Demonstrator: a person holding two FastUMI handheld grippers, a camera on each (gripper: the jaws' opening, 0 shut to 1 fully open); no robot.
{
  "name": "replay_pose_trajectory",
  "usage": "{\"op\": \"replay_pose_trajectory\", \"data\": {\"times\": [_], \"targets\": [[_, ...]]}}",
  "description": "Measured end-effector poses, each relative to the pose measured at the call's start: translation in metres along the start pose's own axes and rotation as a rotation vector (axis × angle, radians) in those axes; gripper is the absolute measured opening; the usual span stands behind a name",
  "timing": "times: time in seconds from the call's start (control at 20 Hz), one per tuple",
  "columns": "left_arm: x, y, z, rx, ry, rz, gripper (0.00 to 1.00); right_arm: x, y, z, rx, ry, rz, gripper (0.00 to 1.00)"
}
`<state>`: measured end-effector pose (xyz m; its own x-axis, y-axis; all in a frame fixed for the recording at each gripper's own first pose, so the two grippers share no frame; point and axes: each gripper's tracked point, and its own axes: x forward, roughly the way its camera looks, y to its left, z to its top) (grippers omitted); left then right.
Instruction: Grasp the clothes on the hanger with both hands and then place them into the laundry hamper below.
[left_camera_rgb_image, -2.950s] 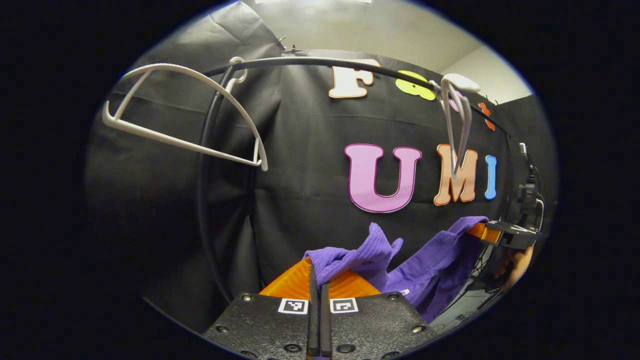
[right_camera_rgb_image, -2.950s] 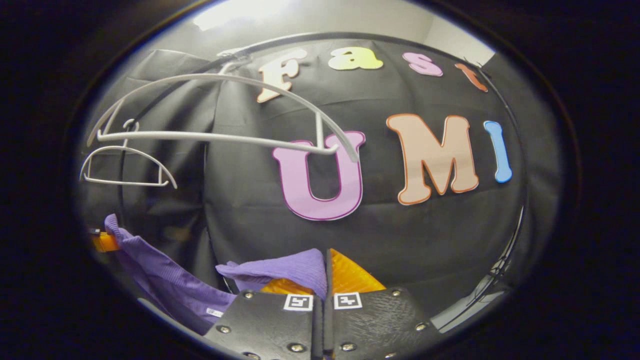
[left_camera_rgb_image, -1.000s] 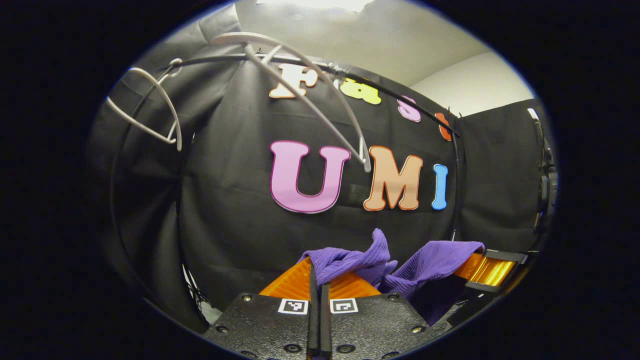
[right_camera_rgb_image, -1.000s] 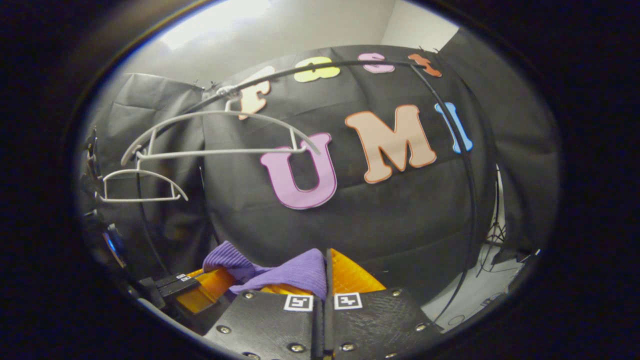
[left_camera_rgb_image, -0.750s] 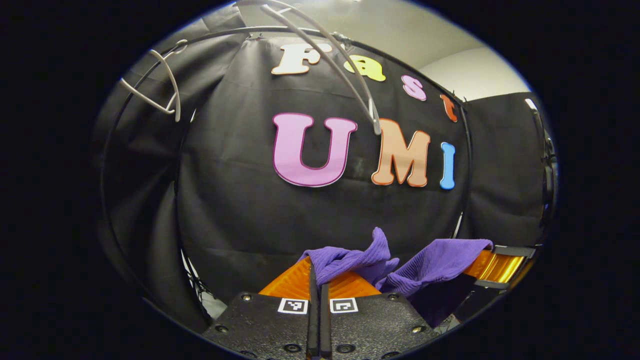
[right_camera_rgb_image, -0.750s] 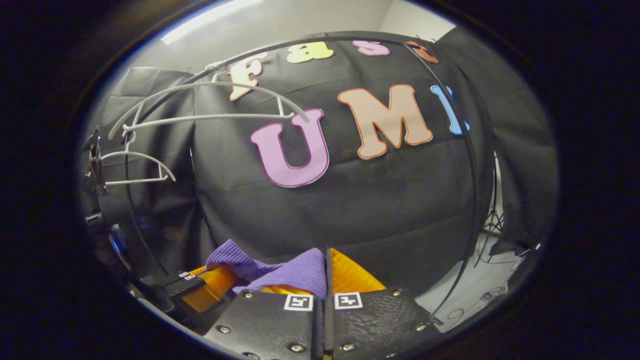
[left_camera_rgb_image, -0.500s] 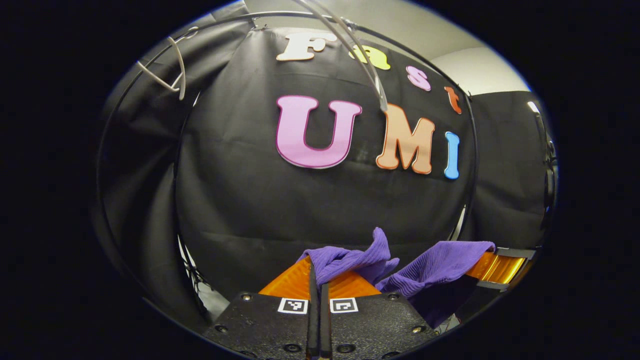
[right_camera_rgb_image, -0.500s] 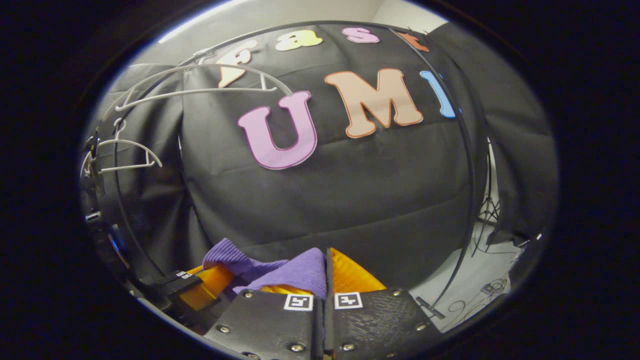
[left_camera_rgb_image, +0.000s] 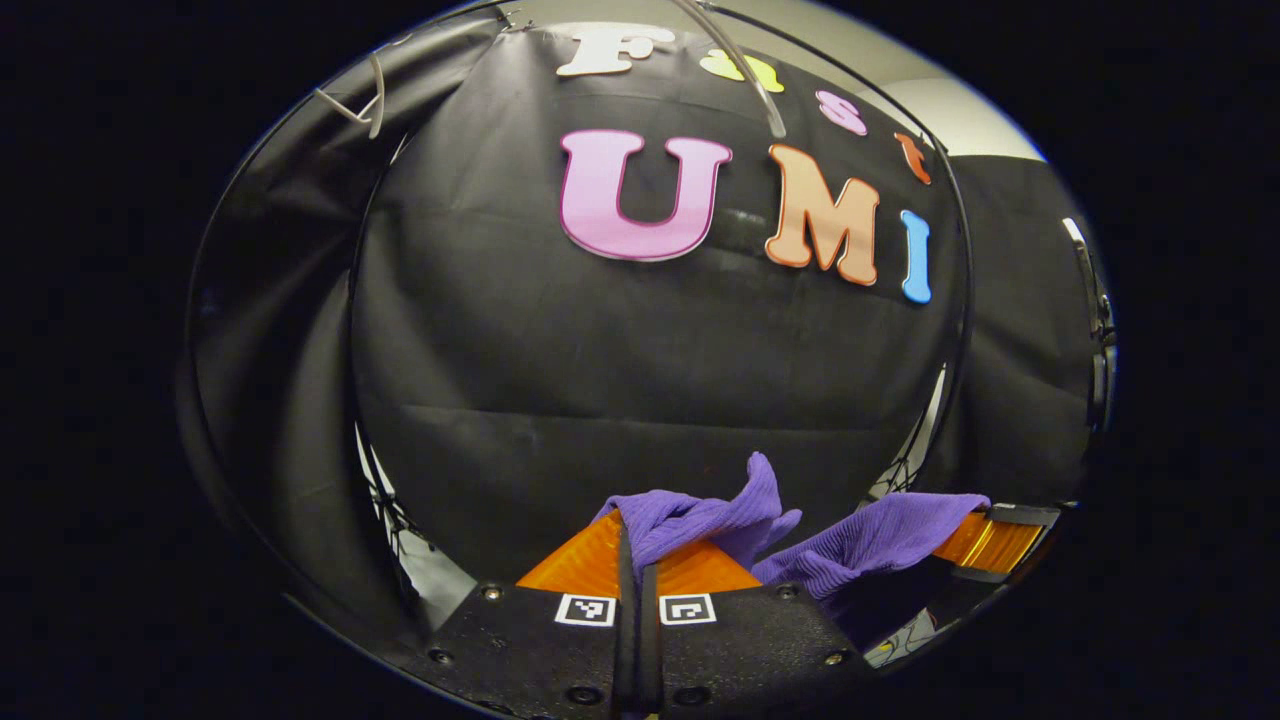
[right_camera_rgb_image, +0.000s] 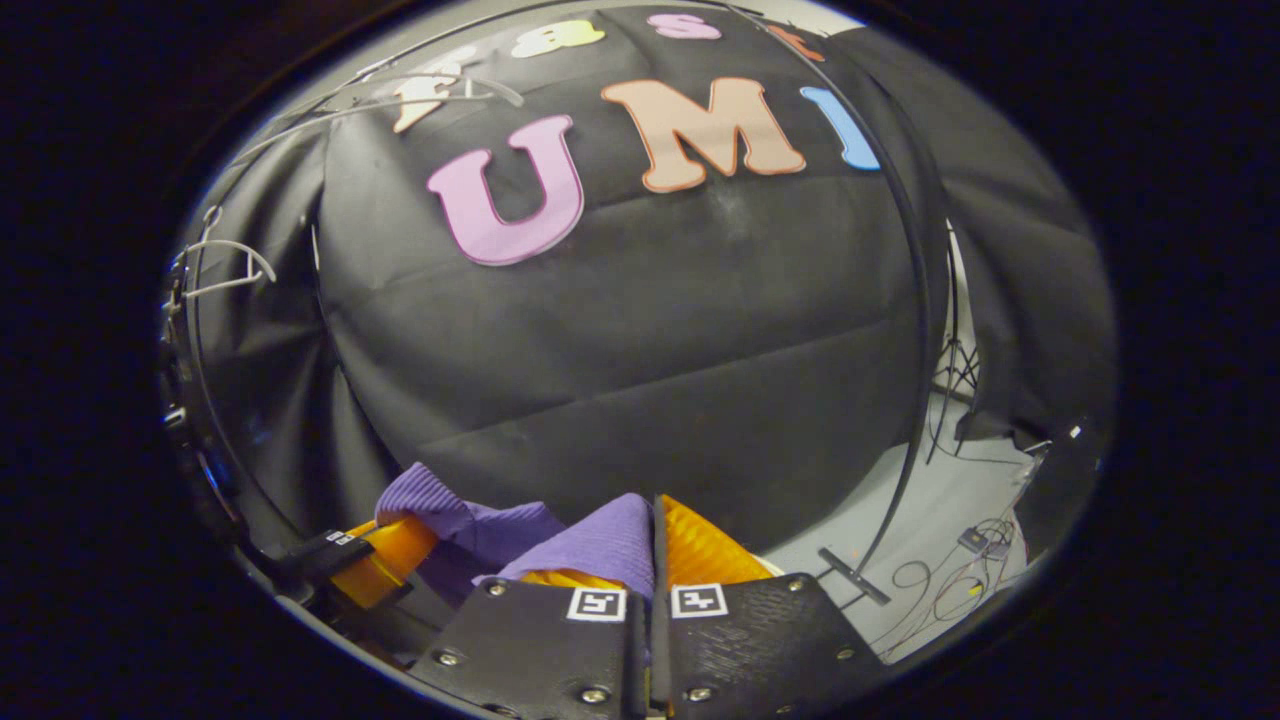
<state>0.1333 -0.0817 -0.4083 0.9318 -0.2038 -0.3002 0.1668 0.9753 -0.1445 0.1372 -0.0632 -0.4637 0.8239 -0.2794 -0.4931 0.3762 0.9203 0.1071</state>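
A purple knitted garment (left_camera_rgb_image: 700, 520) is off its hanger and held between both grippers. My left gripper (left_camera_rgb_image: 634, 545) is shut on one bunched end of it. In the left gripper view the cloth runs right to the other gripper (left_camera_rgb_image: 985, 540), which pinches its far end (left_camera_rgb_image: 880, 535). In the right gripper view my right gripper (right_camera_rgb_image: 655, 540) is shut on a fold of the purple garment (right_camera_rgb_image: 600, 545), and the left gripper (right_camera_rgb_image: 385, 550) shows at lower left with cloth over it. Two bare white hangers (right_camera_rgb_image: 225, 265) hang on the black rail (right_camera_rgb_image: 925, 300). No hamper is in sight.
The black cloth wall stands close ahead in both views. The rail's black hoop frame (left_camera_rgb_image: 355, 330) curves down on both sides. In the right gripper view, pale floor (right_camera_rgb_image: 960, 500) with loose cables and the frame's foot lies at lower right.
Both grippers have come down and tilted downward with the garment still held: the wall and the bare hangers slid up toward the top of each view, and floor came into sight at right.
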Motion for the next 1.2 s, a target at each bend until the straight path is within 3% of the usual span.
{"op": "replay_pose_trajectory", "data": {"times": [0.3,0.6,0.7,0.75,0.9,0.95,1.0,1.1,1.15,1.2], "targets": [[0.012,0.003,-0.057,0.013,0.147,0.004,0.02,0.019,-0.021,-0.065,-0.002,0.176,-0.047,0.05],[0.008,0.014,-0.147,-0.047,0.46,0.016,0.13,0.029,-0.027,-0.114,-0.05,0.349,-0.044,0.07],[0.001,0.011,-0.169,-0.109,0.541,0.012,0.13,0.029,-0.027,-0.115,-0.073,0.352,-0.044,0.42],[0.001,0.014,-0.175,-0.115,0.563,0.023,0.27,0.026,-0.026,-0.117,-0.075,0.351,-0.04,0.56],[0.001,0.016,-0.161,-0.101,0.521,0.029,0.82,0.023,-0.03,-0.108,-0.081,0.327,-0.058,0.97],[0.002,0.013,-0.156,-0.102,0.512,0.025,1.0,0.024,-0.031,-0.108,-0.078,0.323,-0.061,0.99],[0.002,0.014,-0.158,-0.096,0.51,0.027,0.99,0.024,-0.031,-0.106,-0.076,0.317,-0.059,0.92],[0.001,0.012,-0.149,-0.094,0.485,0.023,0.98,0.021,-0.03,-0.099,-0.082,0.3,-0.063,0.92],[0.001,0.011,-0.145,-0.09,0.476,0.025,0.98,0.02,-0.03,-0.096,-0.084,0.291,-0.063,0.98],[0.001,0.009,-0.139,-0.089,0.466,0.022,0.98,0.019,-0.03,-0.092,-0.083,0.285,-0.062,0.98]]}}
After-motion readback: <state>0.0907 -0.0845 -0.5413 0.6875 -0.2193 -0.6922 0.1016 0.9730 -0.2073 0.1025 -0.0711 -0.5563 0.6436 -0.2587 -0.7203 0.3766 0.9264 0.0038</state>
